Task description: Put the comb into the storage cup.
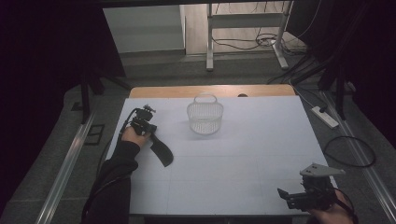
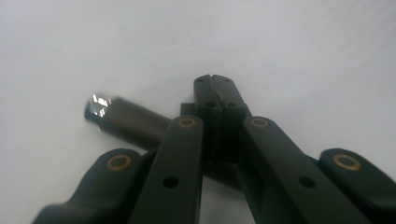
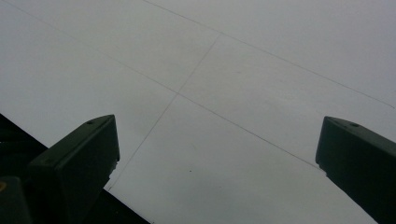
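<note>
My left gripper [image 1: 165, 160] rests low over the left part of the white table [image 1: 243, 154], pointing toward the near right. In the left gripper view its jaws [image 2: 215, 80] are pressed together with nothing between the tips. A dark cylinder [image 2: 130, 122] with a shiny faceted end lies on the table just left of those jaws. Its near end is hidden behind the left jaw's arm. My right gripper [image 1: 285, 196] sits at the near right corner, and its jaws [image 3: 217, 126] stand wide apart over bare table.
A white mesh basket [image 1: 205, 117] with a handle stands upright at the far middle of the table. A wooden strip [image 1: 163, 91] runs along the far edge. A power strip [image 1: 325, 116] and cables [image 1: 350, 151] lie on the floor to the right.
</note>
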`<action>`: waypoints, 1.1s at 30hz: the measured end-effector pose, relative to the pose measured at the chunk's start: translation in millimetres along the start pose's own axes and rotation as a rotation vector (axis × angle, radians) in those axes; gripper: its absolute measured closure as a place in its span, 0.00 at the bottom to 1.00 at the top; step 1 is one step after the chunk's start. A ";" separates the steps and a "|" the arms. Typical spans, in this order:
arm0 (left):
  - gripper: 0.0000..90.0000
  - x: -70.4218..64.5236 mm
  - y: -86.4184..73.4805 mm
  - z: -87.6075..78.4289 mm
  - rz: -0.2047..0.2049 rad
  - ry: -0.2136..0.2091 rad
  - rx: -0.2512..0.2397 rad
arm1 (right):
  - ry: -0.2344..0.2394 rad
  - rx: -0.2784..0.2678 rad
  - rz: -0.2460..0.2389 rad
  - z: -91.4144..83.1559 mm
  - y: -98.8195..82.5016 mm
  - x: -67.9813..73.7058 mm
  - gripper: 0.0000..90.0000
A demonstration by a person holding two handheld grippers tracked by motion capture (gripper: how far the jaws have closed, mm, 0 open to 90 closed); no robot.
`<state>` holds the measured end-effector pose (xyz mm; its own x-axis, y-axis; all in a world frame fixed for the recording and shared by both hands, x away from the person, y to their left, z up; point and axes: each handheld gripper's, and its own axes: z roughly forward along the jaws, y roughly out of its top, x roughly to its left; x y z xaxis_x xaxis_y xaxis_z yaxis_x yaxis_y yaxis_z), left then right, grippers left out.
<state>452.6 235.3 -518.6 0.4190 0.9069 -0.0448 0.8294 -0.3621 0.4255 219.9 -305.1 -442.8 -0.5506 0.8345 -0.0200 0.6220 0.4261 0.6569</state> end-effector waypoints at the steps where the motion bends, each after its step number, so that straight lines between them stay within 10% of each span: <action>1: 0.99 2.8 -1.1 -0.5 -0.006 0.004 0.001 | 0.000 0.001 0.000 0.1 0.0 0.0 0.00; 15: 0.99 21.1 -22.6 -10.9 -0.036 0.024 0.018 | 0.002 0.001 -0.001 0.2 0.1 0.2 0.00; 33: 0.99 3.2 -53.2 -26.4 -0.018 -0.002 0.039 | 0.000 -0.002 -0.013 -0.1 0.4 1.5 0.00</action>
<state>400.1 263.2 -517.5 0.4047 0.9129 -0.0537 0.8504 -0.3541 0.3890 219.3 -303.8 -442.5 -0.5589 0.8287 -0.0285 0.6136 0.4364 0.6581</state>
